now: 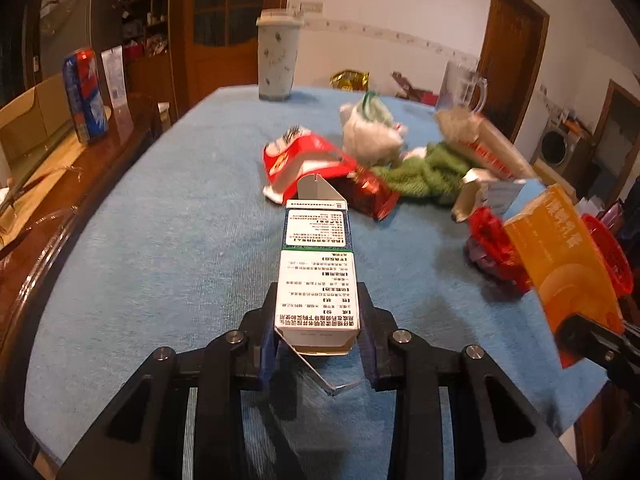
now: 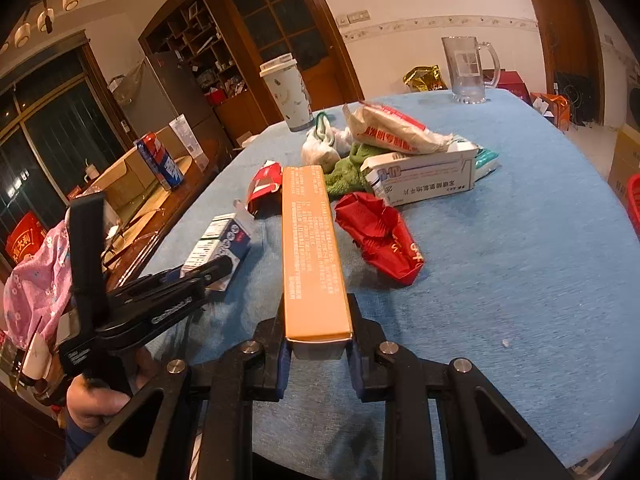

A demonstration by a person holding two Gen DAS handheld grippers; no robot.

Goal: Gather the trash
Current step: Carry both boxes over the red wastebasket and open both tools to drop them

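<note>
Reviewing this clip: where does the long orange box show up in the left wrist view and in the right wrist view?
Left wrist view: the orange box is at the right edge, tilted, clamped in the right gripper.
Right wrist view: the orange box runs up the centre from the right gripper, which is shut on it.
Shared landmark: the pale lidded cup at the table's far edge.

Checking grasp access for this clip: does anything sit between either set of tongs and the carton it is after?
No. The left tongs are already shut on the white medicine carton, and the right tongs on the orange carton. No bin is in view.
</note>
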